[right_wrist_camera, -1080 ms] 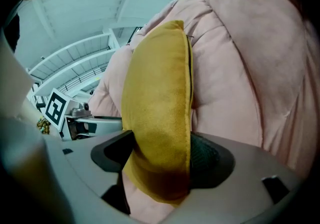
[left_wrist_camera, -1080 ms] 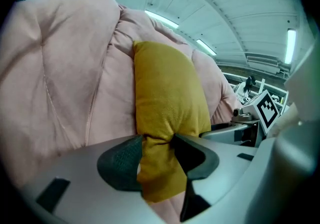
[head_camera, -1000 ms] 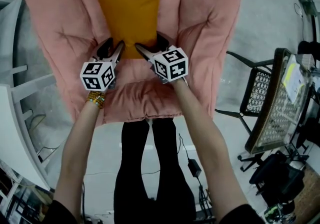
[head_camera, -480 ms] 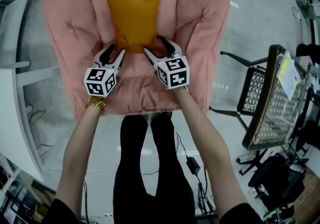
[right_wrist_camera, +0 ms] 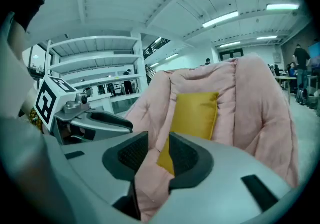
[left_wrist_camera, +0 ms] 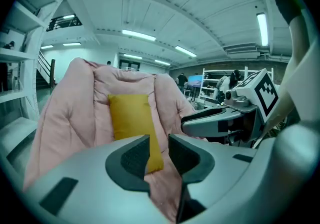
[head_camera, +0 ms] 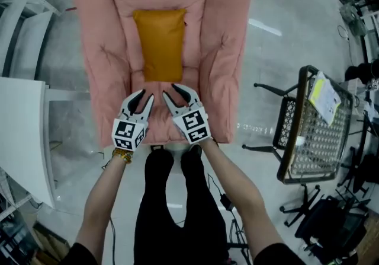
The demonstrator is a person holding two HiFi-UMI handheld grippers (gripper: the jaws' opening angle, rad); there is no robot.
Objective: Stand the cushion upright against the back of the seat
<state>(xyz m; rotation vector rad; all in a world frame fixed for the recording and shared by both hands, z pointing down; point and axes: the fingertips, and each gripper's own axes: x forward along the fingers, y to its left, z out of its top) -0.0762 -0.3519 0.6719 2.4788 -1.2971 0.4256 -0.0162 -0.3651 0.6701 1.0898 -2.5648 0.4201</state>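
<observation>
Against seat (head_camera: 109, 38) back | cushion (head_camera: 159, 44) upright | sheet (head_camera: 324, 93) on mesh chair (head_camera: 309, 145): illegible

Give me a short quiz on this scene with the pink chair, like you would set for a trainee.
1. True or false: the yellow cushion stands upright against the back of the pink chair.
2. Which tool grips the cushion? A: the left tool. B: the right tool. C: neither.
3. In the head view, what piece of furniture stands on the floor to the right of the pink chair?

Key
1. True.
2. C. Both tools are short of the cushion, in front of the seat; their jaws have just been closing, with nothing between them.
3. A black mesh chair.
</observation>
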